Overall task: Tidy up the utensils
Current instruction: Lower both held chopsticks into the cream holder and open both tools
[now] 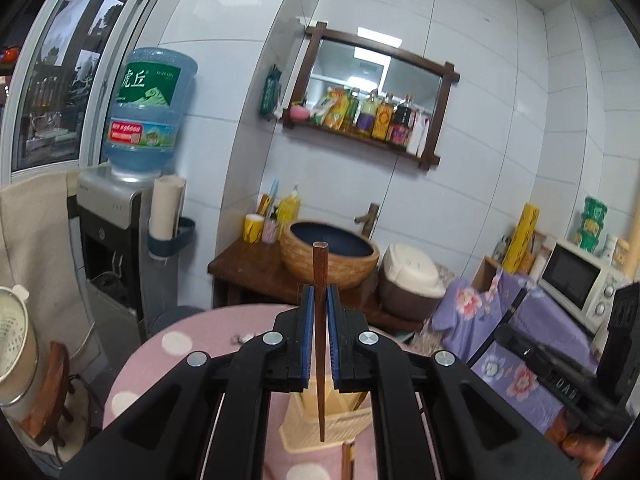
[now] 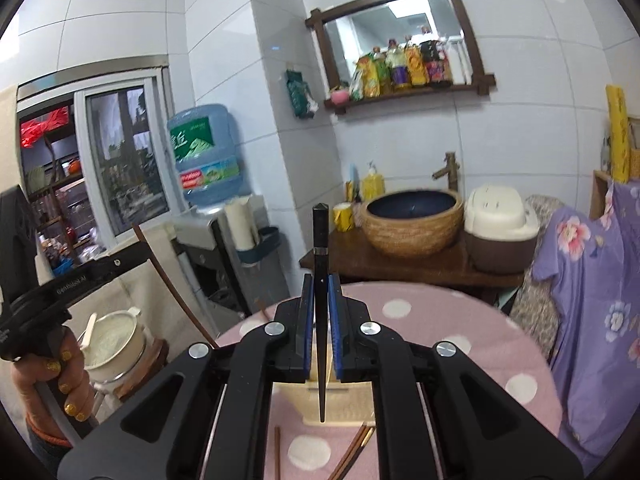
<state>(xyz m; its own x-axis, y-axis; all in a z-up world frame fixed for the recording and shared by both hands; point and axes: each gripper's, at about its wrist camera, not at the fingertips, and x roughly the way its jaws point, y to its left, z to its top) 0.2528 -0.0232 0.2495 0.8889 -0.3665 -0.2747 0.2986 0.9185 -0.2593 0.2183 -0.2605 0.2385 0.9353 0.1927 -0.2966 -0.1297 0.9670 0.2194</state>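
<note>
Brown wooden chopstick [image 1: 319, 320] stood near upright, clenched between the blue pads of the left tool [image 1: 319, 308], thin tip hanging just above the cream utensil holder [image 1: 324, 424] on the pink dotted desk [image 1: 176, 344]. Black chopstick [image 2: 321, 312] was clamped the same way in the right tool [image 2: 321, 308], tip pointing down over the same holder [image 2: 308, 404]. More loose chopsticks [image 2: 352, 452] lay on the desk at 6 o'clock from the holder, near side. Step in hand, as judged: carrying one stick per tool to the holder, both lifted, not yet inserted. Next move called for lowering each tip straight into a holder slot, keeping the sticks vertical, then releasing. Sink bowl [image 1: 328, 252] sat at 12 o'clock beyond the desk.
</note>
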